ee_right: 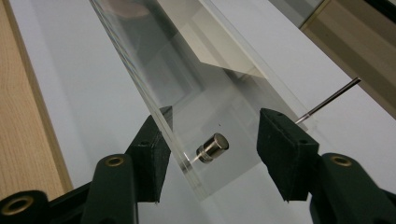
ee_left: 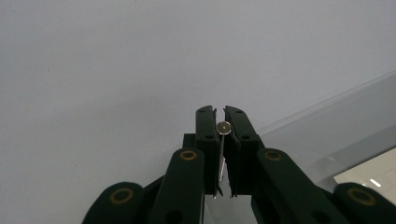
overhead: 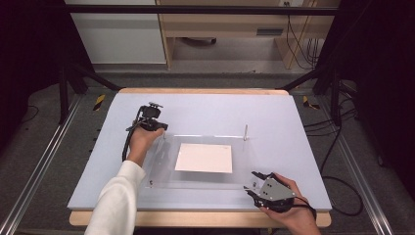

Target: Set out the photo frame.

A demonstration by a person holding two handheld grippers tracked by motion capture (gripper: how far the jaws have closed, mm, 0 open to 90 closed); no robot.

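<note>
In the left gripper view, a thin metal pin point(ee_left: 223, 127) is seen clamped between the closed jaws of the left gripper point(ee_left: 221, 112). In the right gripper view, a small metal stud point(ee_right: 213, 147) on the clear acrylic sheet point(ee_right: 177, 74) is framed between the parted, untouching jaws of the right gripper point(ee_right: 212, 130). A white paper point(overhead: 204, 157) beneath the sheet is seen whole in the high view.

On the table point(overhead: 205, 110) lies a clear sheet point(overhead: 166, 166) with a paper point(overhead: 204, 157) at its middle, a pin point(overhead: 245, 131) upright at its far right corner and a metal stud point(ee_right: 212, 147) at its near right corner.
</note>
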